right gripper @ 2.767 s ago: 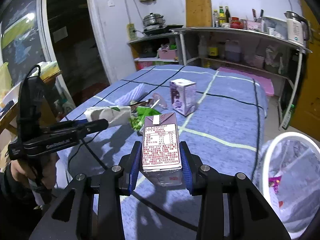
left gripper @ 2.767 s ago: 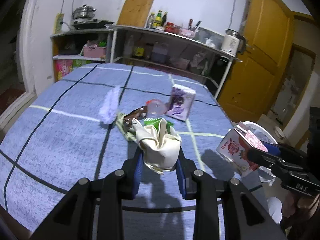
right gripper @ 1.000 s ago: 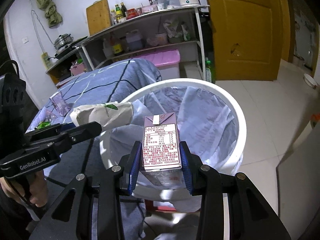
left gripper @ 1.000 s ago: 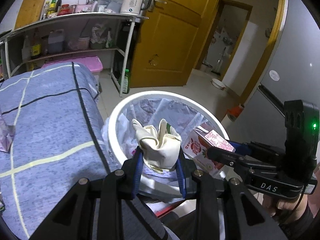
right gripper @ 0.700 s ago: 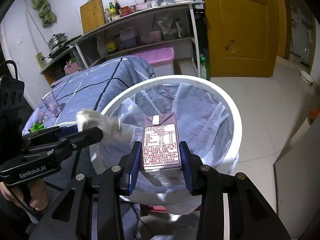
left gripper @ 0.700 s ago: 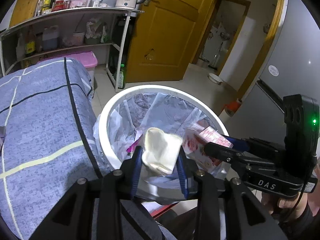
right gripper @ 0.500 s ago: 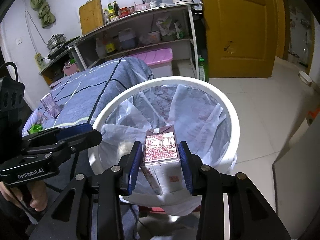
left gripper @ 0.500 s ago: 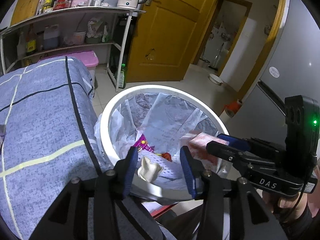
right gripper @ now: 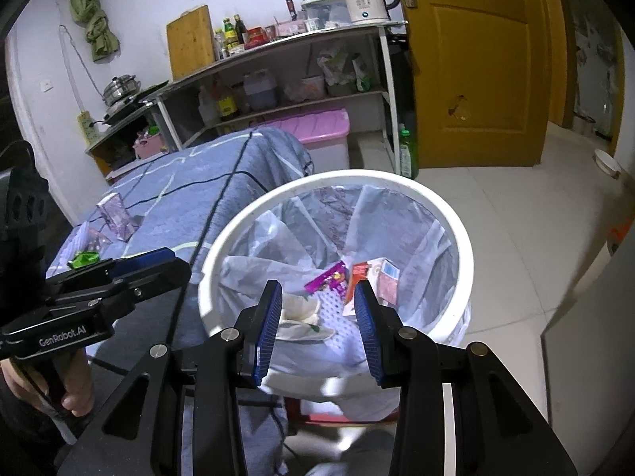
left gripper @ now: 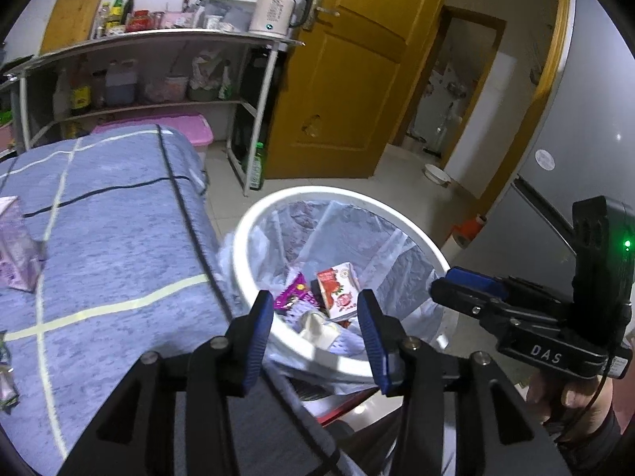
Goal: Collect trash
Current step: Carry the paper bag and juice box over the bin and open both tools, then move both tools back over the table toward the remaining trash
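Observation:
A white trash bin (left gripper: 254, 222) with a clear liner stands beside the blue-clothed table (left gripper: 111, 214); it also shows in the right wrist view (right gripper: 468, 254). In it lie a red strawberry carton (left gripper: 337, 287), a crumpled cream wrapper (right gripper: 299, 311), and a purple wrapper (right gripper: 325, 277). My left gripper (left gripper: 315, 319) is open and empty above the bin's near rim. My right gripper (right gripper: 317, 315) is open and empty over the bin. A purple carton (left gripper: 16, 250) and a green wrapper (right gripper: 83, 258) lie on the table.
A metal shelf (left gripper: 158, 39) with bottles and a kettle (left gripper: 278, 8) stands behind the table. A pink lidded box (right gripper: 309, 127) sits under it. A yellow door (right gripper: 476, 59) is at the right. Tiled floor (right gripper: 535, 206) surrounds the bin.
Both grippers swung from the table to over the bin. The left let go of the cream wrapper and the right let go of the carton; both now lie in the bin.

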The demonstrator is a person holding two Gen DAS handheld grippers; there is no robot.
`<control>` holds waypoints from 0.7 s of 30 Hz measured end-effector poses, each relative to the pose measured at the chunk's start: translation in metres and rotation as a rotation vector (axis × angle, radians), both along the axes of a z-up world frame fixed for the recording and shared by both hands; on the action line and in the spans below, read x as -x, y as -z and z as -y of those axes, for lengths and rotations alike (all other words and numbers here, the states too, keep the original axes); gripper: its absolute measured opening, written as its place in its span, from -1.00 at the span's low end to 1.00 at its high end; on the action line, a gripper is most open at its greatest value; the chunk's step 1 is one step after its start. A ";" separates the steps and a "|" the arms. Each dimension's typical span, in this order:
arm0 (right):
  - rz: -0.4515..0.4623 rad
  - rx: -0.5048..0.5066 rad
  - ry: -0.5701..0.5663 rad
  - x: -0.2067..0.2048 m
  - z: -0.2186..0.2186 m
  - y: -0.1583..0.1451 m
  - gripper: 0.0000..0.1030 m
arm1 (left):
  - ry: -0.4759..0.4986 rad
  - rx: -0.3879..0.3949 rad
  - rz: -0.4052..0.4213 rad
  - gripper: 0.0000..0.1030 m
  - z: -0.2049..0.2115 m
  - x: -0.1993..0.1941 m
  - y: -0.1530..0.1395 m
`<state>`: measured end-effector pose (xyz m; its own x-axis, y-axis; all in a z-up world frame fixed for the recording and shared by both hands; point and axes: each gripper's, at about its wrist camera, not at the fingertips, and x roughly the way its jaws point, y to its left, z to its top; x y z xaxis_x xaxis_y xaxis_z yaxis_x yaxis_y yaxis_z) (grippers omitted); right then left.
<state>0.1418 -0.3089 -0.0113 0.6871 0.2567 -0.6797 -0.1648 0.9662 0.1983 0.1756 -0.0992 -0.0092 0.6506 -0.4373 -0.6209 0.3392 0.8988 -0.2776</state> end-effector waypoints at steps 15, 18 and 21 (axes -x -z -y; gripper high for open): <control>0.056 -0.029 -0.101 0.017 -0.043 -0.011 -0.24 | -0.192 -0.036 0.086 -0.11 -0.059 0.044 -0.010; 0.059 -0.030 -0.131 0.018 -0.055 -0.010 -0.24 | -0.236 -0.050 0.078 -0.11 -0.072 0.051 -0.007; 0.054 -0.039 -0.156 0.018 -0.067 -0.009 -0.24 | -0.257 -0.059 0.073 -0.11 -0.085 0.059 -0.002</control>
<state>0.1239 -0.2419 -0.0023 0.6719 0.3882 -0.6307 -0.3234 0.9199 0.2217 0.1169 -0.0144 -0.0069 0.7798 -0.2162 -0.5875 0.1150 0.9720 -0.2051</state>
